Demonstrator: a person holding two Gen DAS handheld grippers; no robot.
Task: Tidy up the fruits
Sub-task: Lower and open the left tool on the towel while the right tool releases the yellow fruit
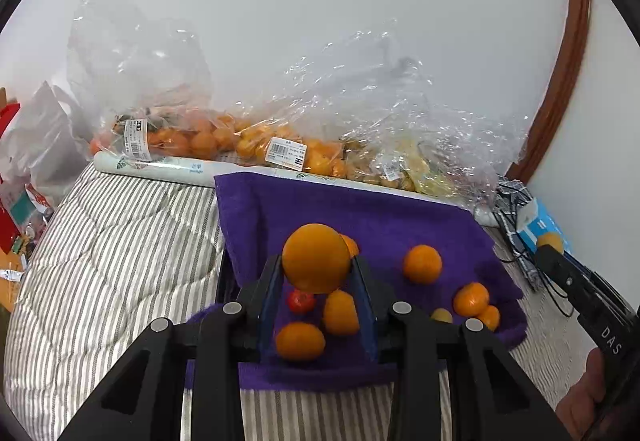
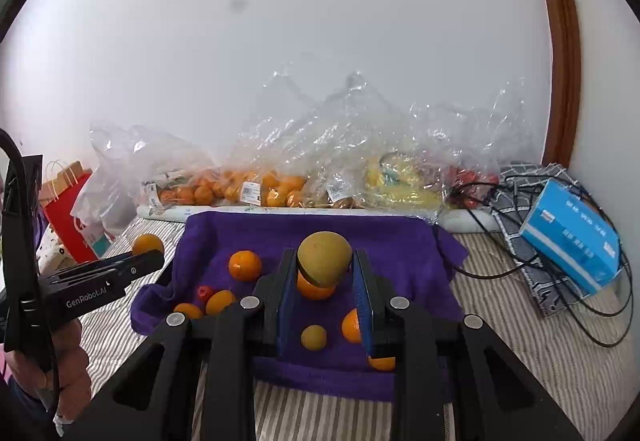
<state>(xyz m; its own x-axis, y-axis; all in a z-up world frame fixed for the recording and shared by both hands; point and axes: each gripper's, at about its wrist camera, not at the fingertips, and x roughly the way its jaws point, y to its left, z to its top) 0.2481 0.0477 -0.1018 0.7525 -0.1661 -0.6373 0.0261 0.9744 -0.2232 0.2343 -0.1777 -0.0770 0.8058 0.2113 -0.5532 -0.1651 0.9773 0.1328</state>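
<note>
A striped quilt [image 1: 112,265] is lying under a purple towel [image 1: 360,213], loose fruit sitting on it. Nearest, the left gripper [image 1: 316,273] is clamping an orange [image 1: 316,263], and the right gripper [image 2: 324,269] is pinching a yellow-green fruit [image 2: 324,259], both raised above the towel. The fruit bags [image 2: 280,185] are lying straight ahead along the wall, beyond the towel's far edge, about equally near either hand.
</note>
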